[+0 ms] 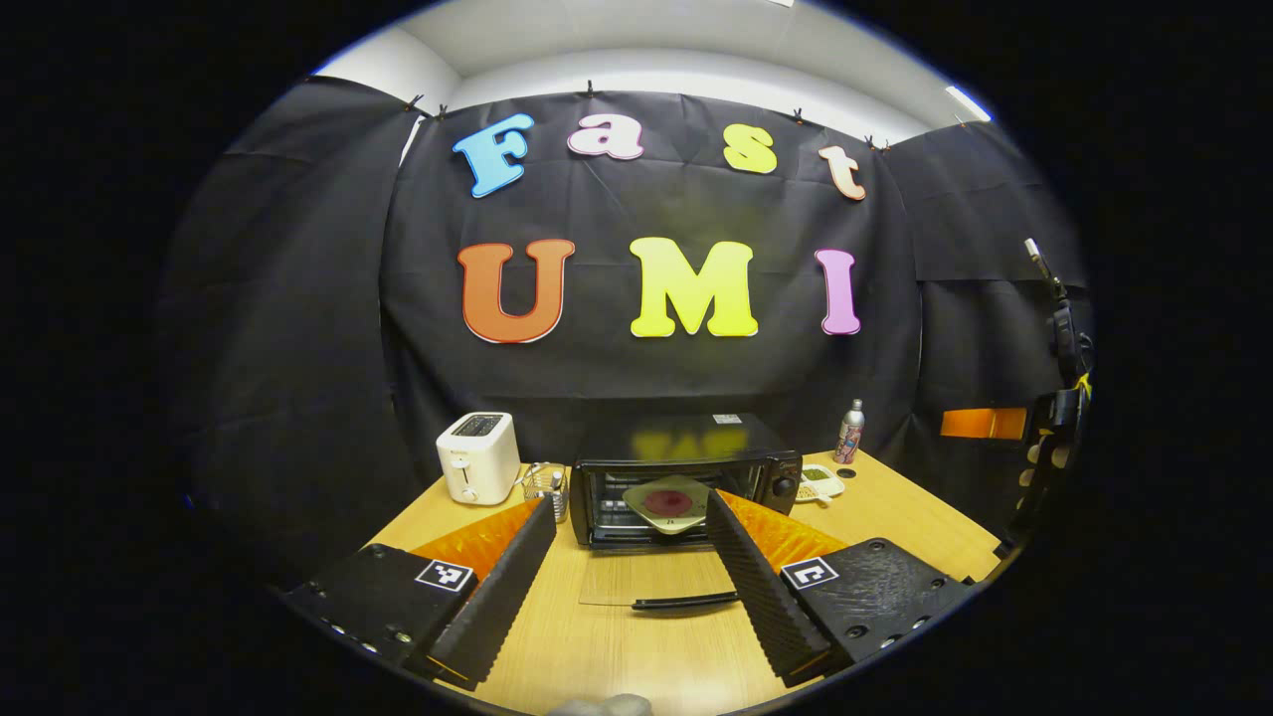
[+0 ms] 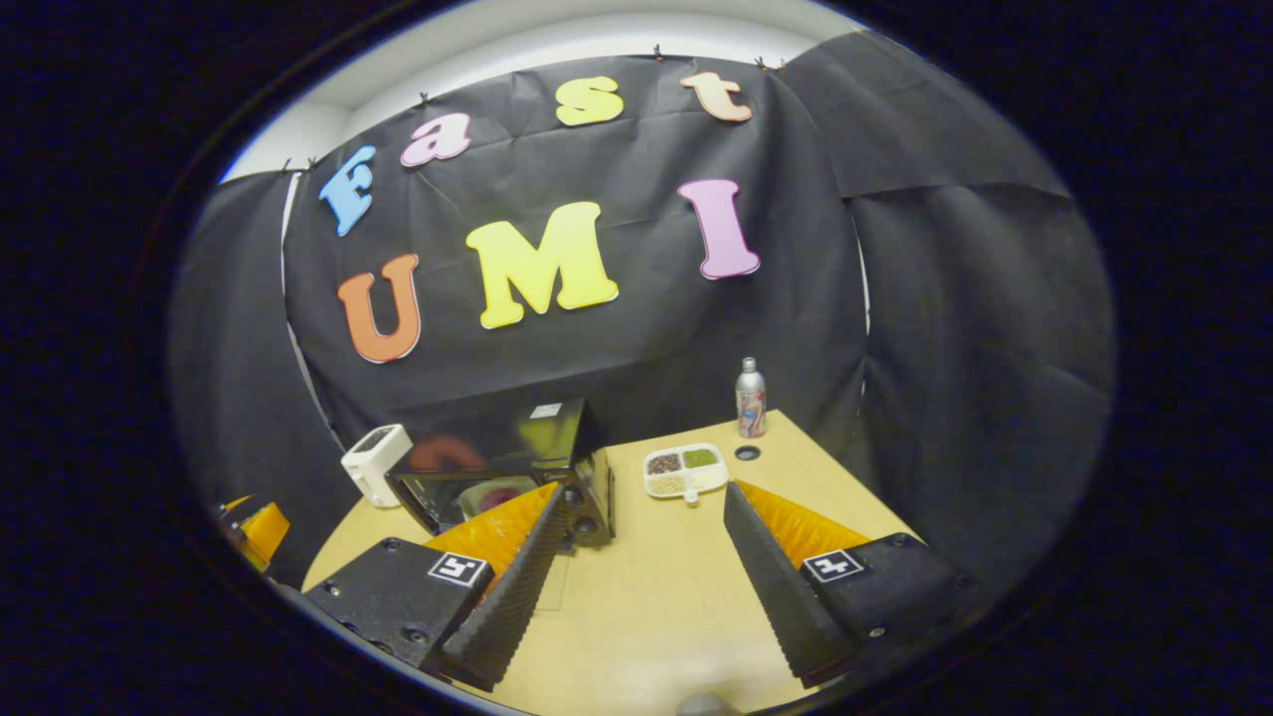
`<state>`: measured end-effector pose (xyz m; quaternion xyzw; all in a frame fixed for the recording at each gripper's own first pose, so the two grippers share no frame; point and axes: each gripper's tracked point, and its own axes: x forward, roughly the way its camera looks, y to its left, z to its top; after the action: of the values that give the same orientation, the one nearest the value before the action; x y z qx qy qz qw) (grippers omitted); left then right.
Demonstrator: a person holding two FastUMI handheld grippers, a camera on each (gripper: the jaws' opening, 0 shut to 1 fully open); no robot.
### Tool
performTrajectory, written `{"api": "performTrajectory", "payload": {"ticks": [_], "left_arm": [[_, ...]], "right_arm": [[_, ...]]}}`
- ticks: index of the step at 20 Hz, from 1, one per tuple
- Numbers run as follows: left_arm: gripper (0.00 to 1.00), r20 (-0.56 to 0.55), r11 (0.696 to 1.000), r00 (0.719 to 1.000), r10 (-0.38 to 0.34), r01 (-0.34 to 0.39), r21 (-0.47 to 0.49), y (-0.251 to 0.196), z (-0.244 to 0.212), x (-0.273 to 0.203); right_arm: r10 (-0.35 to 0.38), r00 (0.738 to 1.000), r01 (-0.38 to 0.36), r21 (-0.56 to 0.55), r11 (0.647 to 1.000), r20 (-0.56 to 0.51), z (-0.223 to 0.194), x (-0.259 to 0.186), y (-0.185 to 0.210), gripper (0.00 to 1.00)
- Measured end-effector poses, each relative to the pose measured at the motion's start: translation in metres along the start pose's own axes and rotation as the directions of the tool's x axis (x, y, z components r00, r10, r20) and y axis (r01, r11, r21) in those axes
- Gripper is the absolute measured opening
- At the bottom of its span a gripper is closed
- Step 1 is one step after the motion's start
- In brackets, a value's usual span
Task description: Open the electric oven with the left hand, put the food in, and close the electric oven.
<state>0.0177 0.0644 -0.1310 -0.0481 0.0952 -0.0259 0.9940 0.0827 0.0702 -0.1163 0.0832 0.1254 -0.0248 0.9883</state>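
The black electric oven (image 1: 686,467) stands at the middle of the wooden table (image 1: 895,522). Its glass door (image 1: 636,582) lies open and flat, handle (image 1: 686,601) toward me. Inside sits a pale plate with dark red food (image 1: 672,500). My left gripper (image 1: 632,512) is open in front of the door, touching nothing. In the right gripper view the oven (image 2: 517,447) is to the left, the plate (image 2: 494,494) showing inside. My right gripper (image 2: 646,497) is open and empty over the table beside the oven.
A white toaster (image 1: 477,455) and a small wire basket (image 1: 545,484) stand left of the oven. To its right are a white compartment tray (image 2: 684,469) with grains, a metal bottle (image 2: 750,398) and a small dark disc (image 2: 747,452). The table's edge curves round at right.
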Motion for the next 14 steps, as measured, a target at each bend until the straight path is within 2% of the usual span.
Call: {"api": "performTrajectory", "payload": {"ticks": [1, 2, 3, 4, 9, 13, 14], "left_arm": [[0.97, -0.005, 1.0, 1.0, 0.008, -0.008, 0.0, -0.006, -0.004, 0.0], [0.96, -0.018, 1.0, 1.0, 0.016, -0.016, 0.003, -0.01, -0.01, 0.0], [0.96, -0.02, 1.0, 1.0, 0.023, -0.023, 0.005, -0.014, -0.014, 0.001], [0.96, -0.033, 1.0, 0.999, 0.026, -0.025, 0.008, -0.019, -0.021, 0.002], [0.96, -0.132, 0.999, 0.99, 0.052, -0.051, 0.015, -0.032, -0.066, 0.005], [0.97, -0.204, 0.999, 0.978, 0.037, -0.037, 0.005, -0.043, -0.108, 0.015], [0.97, -0.228, 0.999, 0.973, 0.032, -0.032, 0.006, -0.046, -0.119, 0.018]], "right_arm": [[0.002, 1.0, -0.002, -0.026, 1.0, 0.009, 0.005, -0.004, -0.004, 0.95], [0.006, 1.0, -0.006, -0.054, 0.999, 0.001, 0.005, -0.008, -0.011, 1.0], [0.013, 1.0, -0.013, -0.065, 0.998, 0.001, 0.008, -0.011, -0.015, 1.0], [0.019, 1.0, -0.018, -0.081, 0.997, 0.012, 0.014, -0.013, -0.02, 0.95], [0.036, 0.999, -0.037, -0.095, 0.995, -0.01, 0.013, -0.016, -0.037, 0.96], [0.038, 0.999, -0.042, -0.098, 0.994, -0.036, 0.007, -0.017, -0.046, 0.96], [0.036, 0.998, -0.041, -0.103, 0.994, -0.043, 0.004, -0.017, -0.048, 1.0]]}}
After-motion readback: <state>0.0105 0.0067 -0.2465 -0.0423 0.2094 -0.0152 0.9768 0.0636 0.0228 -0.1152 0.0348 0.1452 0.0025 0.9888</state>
